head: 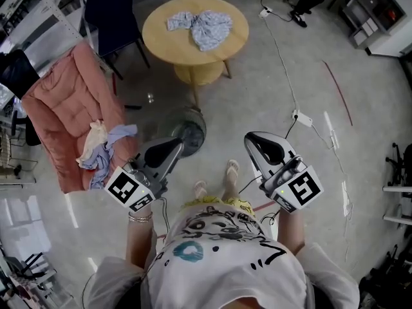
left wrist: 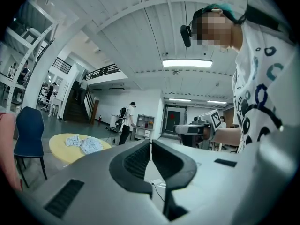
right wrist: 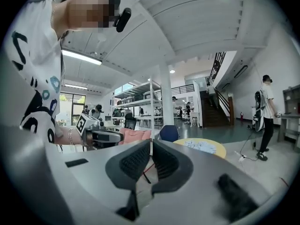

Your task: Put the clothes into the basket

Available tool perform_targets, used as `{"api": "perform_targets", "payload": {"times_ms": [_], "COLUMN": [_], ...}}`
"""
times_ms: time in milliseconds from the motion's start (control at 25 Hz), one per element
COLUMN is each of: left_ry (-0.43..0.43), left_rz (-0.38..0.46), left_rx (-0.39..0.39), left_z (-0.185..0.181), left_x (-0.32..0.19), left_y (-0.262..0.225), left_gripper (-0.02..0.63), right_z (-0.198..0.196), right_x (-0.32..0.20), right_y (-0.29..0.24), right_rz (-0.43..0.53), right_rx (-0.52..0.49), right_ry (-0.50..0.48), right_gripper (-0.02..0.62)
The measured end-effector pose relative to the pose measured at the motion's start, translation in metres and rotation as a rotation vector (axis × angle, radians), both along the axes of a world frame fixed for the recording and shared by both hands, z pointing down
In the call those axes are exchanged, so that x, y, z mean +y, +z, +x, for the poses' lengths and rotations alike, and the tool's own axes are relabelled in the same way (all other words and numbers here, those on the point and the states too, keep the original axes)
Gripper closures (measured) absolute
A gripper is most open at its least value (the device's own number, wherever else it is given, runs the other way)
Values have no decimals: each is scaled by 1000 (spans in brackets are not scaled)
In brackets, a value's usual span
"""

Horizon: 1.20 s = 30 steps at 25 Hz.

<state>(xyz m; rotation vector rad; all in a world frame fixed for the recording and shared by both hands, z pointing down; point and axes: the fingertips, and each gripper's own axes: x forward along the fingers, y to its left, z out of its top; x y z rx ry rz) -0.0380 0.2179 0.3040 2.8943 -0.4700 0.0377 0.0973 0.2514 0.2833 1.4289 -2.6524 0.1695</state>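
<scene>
1. My left claw point(head: 176, 145) is clenched on nothing, its jaws meeting tip to tip, well short of the round table point(head: 161, 44).
2. My right claw point(head: 253, 138) is clenched and empty too, on the near side of the table.
3. The pale blue clothes point(head: 203, 28) lie crumpled on the table top.
4. A small heap of clothes point(head: 106, 148) sits on the pink quilt point(head: 58, 105), left of the table.

Open lab hall: shelving racks point(right wrist: 136, 100), staircase point(right wrist: 213, 111) (polished grey floor point(head: 360, 140)).

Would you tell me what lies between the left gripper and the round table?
In the head view, a round dark mesh thing, perhaps the basket, stands between the left gripper and the round table.
</scene>
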Motion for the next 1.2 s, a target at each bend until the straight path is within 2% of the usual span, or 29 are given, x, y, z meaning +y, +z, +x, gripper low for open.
{"api": "perform_targets", "payload": {"times_ms": [320, 560, 880, 1040, 1200], "left_ry": [-97, -147, -147, -139, -167], "left_rz": [61, 60, 65, 46, 33], "left_rx": [15, 29, 28, 6, -6], "left_z": [50, 85, 136, 143, 142], "left_x": [-34, -58, -63, -65, -80], "left_y": [-22, -24, -26, -19, -13], "left_gripper": [580, 580, 580, 580, 580], "right_z": [56, 92, 131, 140, 146], "right_x": [-31, -51, -62, -68, -84], "right_y": [-18, -15, -15, -6, 0], "right_rz": [44, 48, 56, 32, 21], "right_rx": [4, -11, -58, -68, -76], "right_ry": [-78, -120, -146, -140, -140], "right_gripper": [565, 565, 565, 565, 565]}}
